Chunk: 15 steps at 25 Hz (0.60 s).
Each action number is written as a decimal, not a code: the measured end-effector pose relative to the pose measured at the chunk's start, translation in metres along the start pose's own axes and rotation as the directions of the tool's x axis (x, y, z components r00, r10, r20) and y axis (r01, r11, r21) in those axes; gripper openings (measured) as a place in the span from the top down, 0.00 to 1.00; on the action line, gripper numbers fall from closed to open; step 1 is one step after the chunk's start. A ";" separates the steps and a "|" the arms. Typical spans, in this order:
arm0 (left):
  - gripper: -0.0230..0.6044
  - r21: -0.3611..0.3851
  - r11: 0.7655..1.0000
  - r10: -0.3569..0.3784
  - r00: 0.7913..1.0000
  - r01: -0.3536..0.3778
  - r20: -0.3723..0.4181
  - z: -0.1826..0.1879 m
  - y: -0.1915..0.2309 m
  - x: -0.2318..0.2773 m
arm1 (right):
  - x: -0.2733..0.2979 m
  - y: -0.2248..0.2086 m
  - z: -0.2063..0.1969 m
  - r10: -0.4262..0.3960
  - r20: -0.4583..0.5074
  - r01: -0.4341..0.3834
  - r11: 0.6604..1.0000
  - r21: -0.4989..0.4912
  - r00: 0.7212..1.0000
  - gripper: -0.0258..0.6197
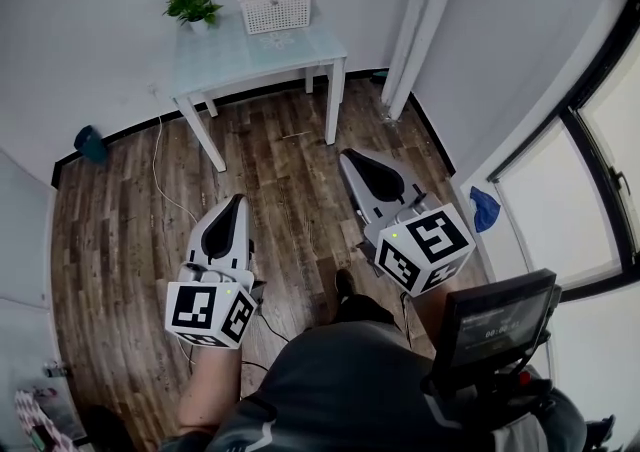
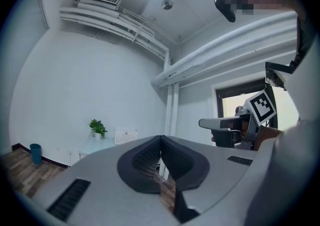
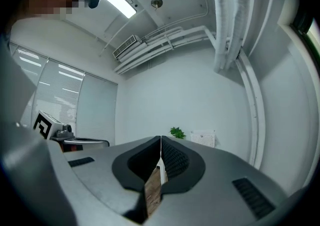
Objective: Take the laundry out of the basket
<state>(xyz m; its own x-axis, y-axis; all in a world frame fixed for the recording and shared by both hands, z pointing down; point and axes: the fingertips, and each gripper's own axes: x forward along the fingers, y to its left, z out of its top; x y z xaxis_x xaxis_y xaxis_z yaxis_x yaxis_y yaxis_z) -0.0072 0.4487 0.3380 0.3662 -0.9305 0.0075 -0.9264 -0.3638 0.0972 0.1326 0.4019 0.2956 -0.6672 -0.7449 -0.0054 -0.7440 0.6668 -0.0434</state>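
With left gripper point(image 1: 239, 200) and right gripper point(image 1: 347, 155) closed and empty, advance to the white basket point(image 1: 274, 6) at the table's point(image 1: 230, 60) back right corner; spread jaws before reaching in.

Basket point(image 1: 275, 10) on table point(image 1: 230, 55), plant point(image 1: 192, 6) left beside it; bin point(image 1: 90, 144) on floor point(image 1: 280, 170) left of table.

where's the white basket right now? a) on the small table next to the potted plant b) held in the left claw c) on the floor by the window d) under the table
A: the white basket stands on top of the small table, beside the potted plant.
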 end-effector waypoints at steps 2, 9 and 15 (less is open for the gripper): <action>0.95 0.002 1.000 0.001 1.000 -0.001 -0.001 -0.001 0.007 0.014 | 0.014 -0.011 0.000 0.007 0.007 -0.007 1.000 0.003 1.000 0.93; 0.95 0.003 0.999 0.041 0.999 -0.041 -0.017 0.007 0.037 0.097 | 0.076 -0.077 0.005 0.033 0.025 -0.033 0.999 0.024 0.999 0.93; 0.95 -0.009 0.998 0.061 0.998 -0.061 -0.011 0.014 0.051 0.159 | 0.120 -0.136 0.008 0.051 0.030 -0.053 0.998 0.045 0.998 0.93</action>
<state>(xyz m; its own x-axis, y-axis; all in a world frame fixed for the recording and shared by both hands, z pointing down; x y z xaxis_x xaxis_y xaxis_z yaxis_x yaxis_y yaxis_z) 0.0028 0.2817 0.3300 0.3099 -0.9505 0.0240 -0.9462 -0.3059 0.1059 0.1537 0.2219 0.2928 -0.7032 -0.7100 -0.0371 -0.7055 0.7033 -0.0876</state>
